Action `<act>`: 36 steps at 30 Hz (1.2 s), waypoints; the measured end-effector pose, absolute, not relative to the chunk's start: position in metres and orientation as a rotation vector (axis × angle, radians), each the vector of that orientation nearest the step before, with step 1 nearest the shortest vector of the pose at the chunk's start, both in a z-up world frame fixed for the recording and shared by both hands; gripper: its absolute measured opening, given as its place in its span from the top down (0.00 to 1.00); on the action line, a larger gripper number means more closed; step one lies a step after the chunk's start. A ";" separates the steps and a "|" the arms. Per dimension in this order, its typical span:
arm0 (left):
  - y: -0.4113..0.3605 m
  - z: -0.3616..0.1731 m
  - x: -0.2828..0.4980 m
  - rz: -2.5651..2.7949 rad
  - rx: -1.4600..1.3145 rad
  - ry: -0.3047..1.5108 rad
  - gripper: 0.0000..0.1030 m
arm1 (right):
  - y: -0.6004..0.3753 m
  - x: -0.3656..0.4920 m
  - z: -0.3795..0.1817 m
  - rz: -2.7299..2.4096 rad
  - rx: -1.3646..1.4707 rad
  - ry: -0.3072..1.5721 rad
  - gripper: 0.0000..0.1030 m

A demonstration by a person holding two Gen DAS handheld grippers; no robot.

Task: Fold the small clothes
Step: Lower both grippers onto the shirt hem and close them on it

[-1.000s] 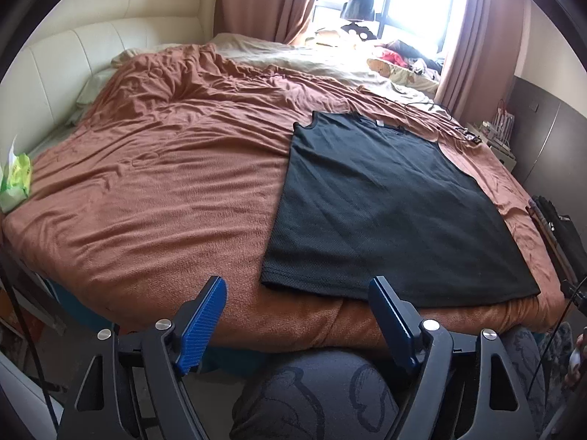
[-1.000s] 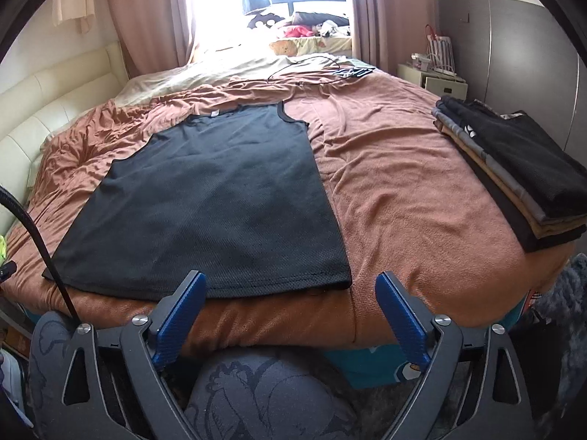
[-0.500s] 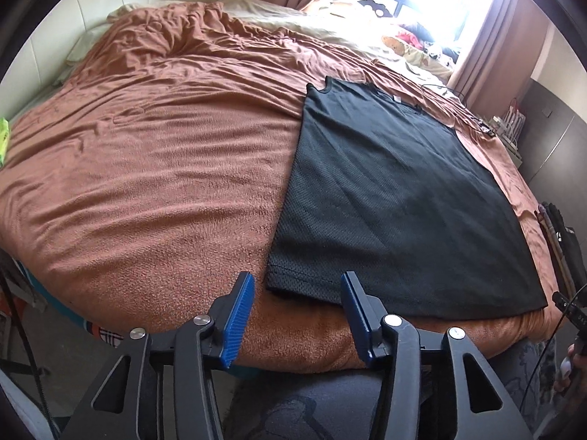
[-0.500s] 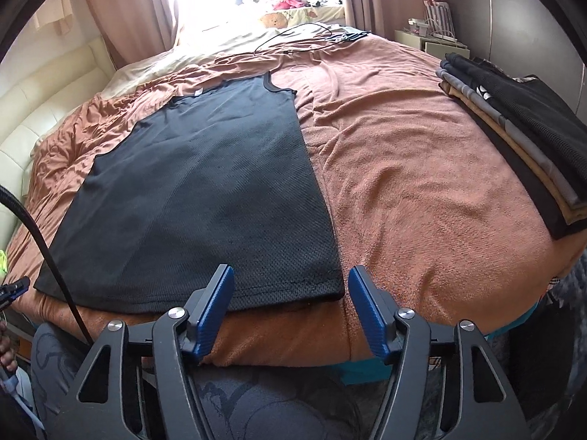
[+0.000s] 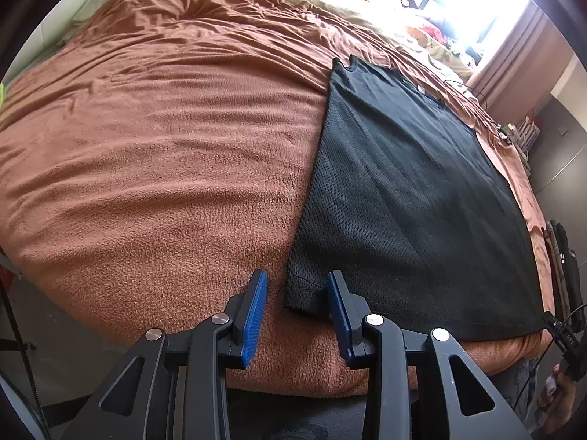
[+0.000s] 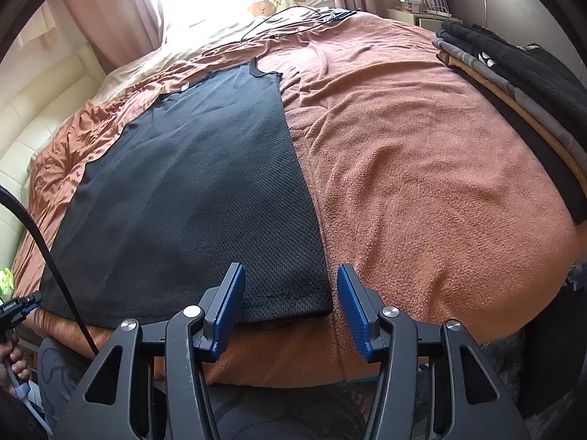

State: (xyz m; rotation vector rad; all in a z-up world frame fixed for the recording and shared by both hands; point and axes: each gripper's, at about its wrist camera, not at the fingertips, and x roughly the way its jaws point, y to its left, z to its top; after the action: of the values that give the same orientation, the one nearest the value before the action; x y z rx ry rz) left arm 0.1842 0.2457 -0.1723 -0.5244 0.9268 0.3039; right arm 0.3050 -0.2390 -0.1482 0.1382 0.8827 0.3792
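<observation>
A black mesh tank top point(image 5: 411, 190) lay flat on the brown blanket point(image 5: 157, 168) of the bed, its hem toward the near edge and its neck toward the window end.

The left gripper point(image 5: 297, 293) pointed down at the top's near left corner. Its jaws were closing, and the hem corner sat between the blue pads point(image 5: 256, 304), nearer the right-hand pad than the left; neither pad pressed on the cloth yet, and bare blanket showed inside the left pad.

The right gripper point(image 6: 290, 293) was over the opposite hem corner point(image 6: 315, 300). Its jaws were closing too, with that corner of the tank top point(image 6: 190, 190) between them and a gap left on each side.

Well off to the right of the right gripper, a stack of folded clothes point(image 6: 521, 95) rested along the far side of the blanket point(image 6: 422, 168). A cable point(image 6: 286, 22) lay beyond the top, near the window.
</observation>
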 end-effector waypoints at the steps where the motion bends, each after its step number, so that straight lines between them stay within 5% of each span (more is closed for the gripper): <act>1: 0.245 -0.172 0.186 0.301 -0.523 0.929 0.70 | -0.240 0.307 -0.150 0.383 0.147 0.891 0.58; 4: 0.248 -0.177 0.189 0.277 -0.575 0.932 0.84 | -0.244 0.311 -0.154 0.390 0.176 0.902 0.59; 12: 0.245 -0.178 0.191 0.280 -0.592 0.936 0.86 | -0.264 0.326 -0.166 0.405 0.324 0.927 0.62; 19: 0.249 -0.179 0.192 0.274 -0.617 0.935 0.95 | -0.274 0.332 -0.170 0.431 0.437 0.961 0.97; 36: 0.243 -0.127 0.152 0.258 -0.658 0.801 0.96 | -0.300 0.282 -0.124 0.469 0.444 0.828 0.98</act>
State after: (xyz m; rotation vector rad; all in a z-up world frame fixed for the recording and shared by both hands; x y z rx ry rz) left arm 0.1522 0.2428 -0.1269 -0.6575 0.8006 0.2577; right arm 0.2824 -0.3004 -0.1242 0.4445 0.8283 0.4691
